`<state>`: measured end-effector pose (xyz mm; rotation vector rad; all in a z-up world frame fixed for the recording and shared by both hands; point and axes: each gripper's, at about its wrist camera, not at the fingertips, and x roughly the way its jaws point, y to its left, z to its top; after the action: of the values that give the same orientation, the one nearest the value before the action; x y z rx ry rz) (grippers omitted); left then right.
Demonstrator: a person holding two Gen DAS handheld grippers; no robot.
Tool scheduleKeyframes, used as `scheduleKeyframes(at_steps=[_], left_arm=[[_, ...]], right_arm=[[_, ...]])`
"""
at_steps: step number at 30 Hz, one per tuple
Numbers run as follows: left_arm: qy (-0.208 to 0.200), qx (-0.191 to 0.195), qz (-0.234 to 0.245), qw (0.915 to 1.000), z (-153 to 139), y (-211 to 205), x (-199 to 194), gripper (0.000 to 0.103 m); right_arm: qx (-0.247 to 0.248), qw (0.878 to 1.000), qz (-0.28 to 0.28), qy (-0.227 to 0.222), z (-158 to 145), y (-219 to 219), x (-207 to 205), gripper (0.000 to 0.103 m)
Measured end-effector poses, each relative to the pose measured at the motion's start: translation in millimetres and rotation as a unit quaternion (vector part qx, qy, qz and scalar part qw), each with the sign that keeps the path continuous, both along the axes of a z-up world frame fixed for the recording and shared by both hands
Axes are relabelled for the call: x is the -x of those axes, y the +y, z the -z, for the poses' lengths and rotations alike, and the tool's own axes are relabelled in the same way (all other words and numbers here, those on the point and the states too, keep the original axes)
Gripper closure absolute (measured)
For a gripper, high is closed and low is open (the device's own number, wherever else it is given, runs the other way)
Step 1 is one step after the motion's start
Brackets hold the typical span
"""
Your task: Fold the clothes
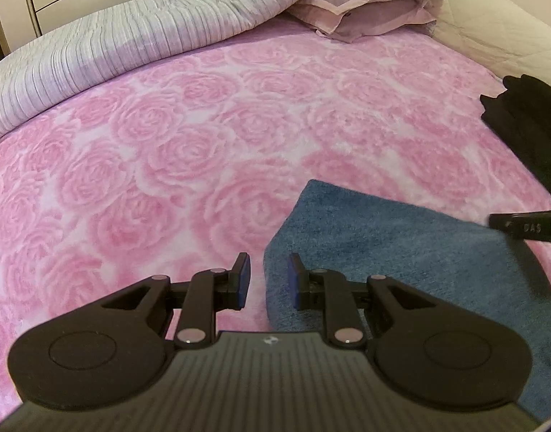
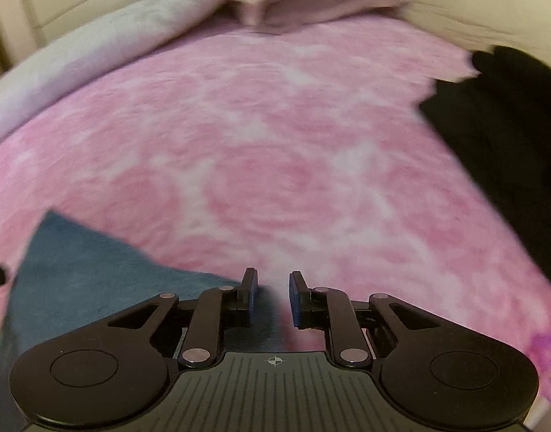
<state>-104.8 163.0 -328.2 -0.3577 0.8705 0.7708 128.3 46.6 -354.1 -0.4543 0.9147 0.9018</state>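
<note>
Blue terry cloth, a folded towel-like piece (image 1: pixel 401 262), is lying flat on the bed's pink rose blanket (image 1: pixel 203 144), filling the 4 o'clock part of the left wrist view. The left gripper (image 1: pixel 268 280) is hovering over the cloth's left edge with its jaws slightly parted and nothing between the pads; the edge is running just beneath the gap. The right gripper (image 2: pixel 273 297) is sitting over the cloth's right-hand corner (image 2: pixel 95 273), jaws likewise narrowly parted and holding nothing.

Judging by this, the step in hand is pinching the two near corners for the next fold. To do it well, both jaws are needing to sink until one pad slips under the edge, catching every layer, not only the top one; the pile blanket is likely dragging on the terry, so lifting before carrying over should be keeping the fold square.

Only the left wrist view is showing the cloth's far corner at 12 o'clock, the striped quilt (image 1: pixel 95 54) and the pillow (image 1: pixel 365 7) sharply. The right wrist view, blurred, is showing far more of the black garment (image 2: pixel 498 144) waiting at 2 o'clock.
</note>
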Motion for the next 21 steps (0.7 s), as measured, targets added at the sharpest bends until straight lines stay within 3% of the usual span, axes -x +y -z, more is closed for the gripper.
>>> scheduleKeyframes(at_steps=[2, 4, 10, 15, 21], left_arm=[[-0.005, 0.002, -0.002, 1.0000, -1, 0, 4, 0.085], [-0.011, 0.004, -0.005, 0.9999, -3, 0, 10, 0.085], [-0.035, 0.020, -0.015, 0.9991, -11, -11, 28, 0.085], [-0.057, 0.056, -0.032, 0.9963, -7, -29, 59, 0.080], [-0.090, 0.123, -0.066, 0.9861, 9, -47, 99, 0.080]], right_arm=[[0.009, 0.999, 0.034, 0.003, 2, -13, -10, 0.087], [-0.037, 0.997, 0.043, 0.048, -7, -36, -18, 0.087], [-0.141, 0.987, 0.012, 0.080, -52, -98, 8, 0.087], [-0.163, 0.967, 0.038, 0.191, -35, -147, 16, 0.079], [-0.187, 0.954, 0.067, 0.226, -25, -182, 24, 0.072]])
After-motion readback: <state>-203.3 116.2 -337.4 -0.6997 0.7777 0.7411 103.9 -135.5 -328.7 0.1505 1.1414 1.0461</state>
